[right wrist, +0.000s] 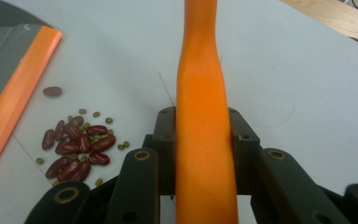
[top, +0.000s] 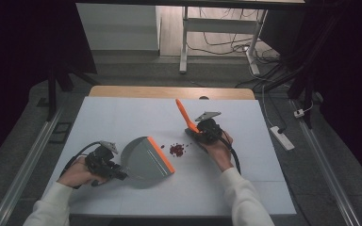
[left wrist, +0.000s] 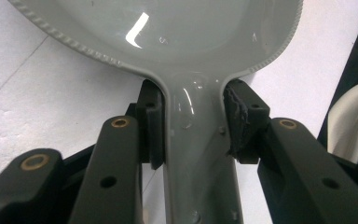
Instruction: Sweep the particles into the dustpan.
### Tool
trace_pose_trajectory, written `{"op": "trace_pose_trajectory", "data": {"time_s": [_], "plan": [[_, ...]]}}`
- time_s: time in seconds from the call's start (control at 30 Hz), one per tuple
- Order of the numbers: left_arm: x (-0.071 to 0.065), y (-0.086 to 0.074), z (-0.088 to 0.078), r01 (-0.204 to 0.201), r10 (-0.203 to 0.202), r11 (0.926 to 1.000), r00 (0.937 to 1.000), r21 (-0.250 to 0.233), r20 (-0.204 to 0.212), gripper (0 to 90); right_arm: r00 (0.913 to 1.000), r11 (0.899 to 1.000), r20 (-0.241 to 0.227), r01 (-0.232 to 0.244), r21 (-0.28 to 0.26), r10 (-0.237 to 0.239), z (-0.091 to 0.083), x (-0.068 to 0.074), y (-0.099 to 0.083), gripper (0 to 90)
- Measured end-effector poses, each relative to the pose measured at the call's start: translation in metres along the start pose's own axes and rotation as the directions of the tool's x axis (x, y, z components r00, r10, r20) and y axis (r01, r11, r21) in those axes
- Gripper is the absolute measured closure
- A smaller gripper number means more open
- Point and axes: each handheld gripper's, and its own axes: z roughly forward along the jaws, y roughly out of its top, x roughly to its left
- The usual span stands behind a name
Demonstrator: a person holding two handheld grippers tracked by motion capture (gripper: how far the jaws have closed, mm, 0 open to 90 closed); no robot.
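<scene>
Between the 2 grippers lies a pile of red beans [top: 176, 149]; the left gripper [top: 115, 172] clamps the grey plastic dustpan's [top: 143, 160] handle, the right gripper [top: 195, 133] clamps the orange brush handle [top: 185, 114].

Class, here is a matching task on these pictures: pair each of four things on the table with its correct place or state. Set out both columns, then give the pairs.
Things:
1. dustpan
2. brush handle
3. beans
4. table

Places or states:
A. orange, clamped in the right gripper
B. loose pile beside the dustpan's orange lip
C. grey, handle clamped in the left gripper
D. pale surface under everything

Pairs: 1-C, 2-A, 3-B, 4-D
</scene>
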Motion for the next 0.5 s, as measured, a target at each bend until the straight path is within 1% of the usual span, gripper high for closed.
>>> {"op": "trace_pose_trajectory", "data": {"time_s": [0.1, 0.3, 0.5], "plan": [[0.0, 0.0, 0.001, 0.003, -0.003, 1.0, 1.0, -0.001, 0.005, 61.7, 1.0, 1.0, -0.008, 0.0, 0.001, 0.0, 0.004, 0.004, 0.002, 70.3], [0.001, 0.0, 0.002, 0.01, -0.01, 0.9999, 0.9999, 0.003, 0.013, 61.7, 0.9992, 1.0, -0.028, 0.029, 0.003, -0.029, 0.009, 0.014, 0.005, 70.3], [0.0, 0.001, 0.003, 0.01, -0.01, 0.9999, 0.9999, 0.005, 0.014, 61.7, 0.9986, 1.0, -0.046, 0.027, -0.006, -0.027, 0.011, 0.019, 0.006, 70.3]]}}
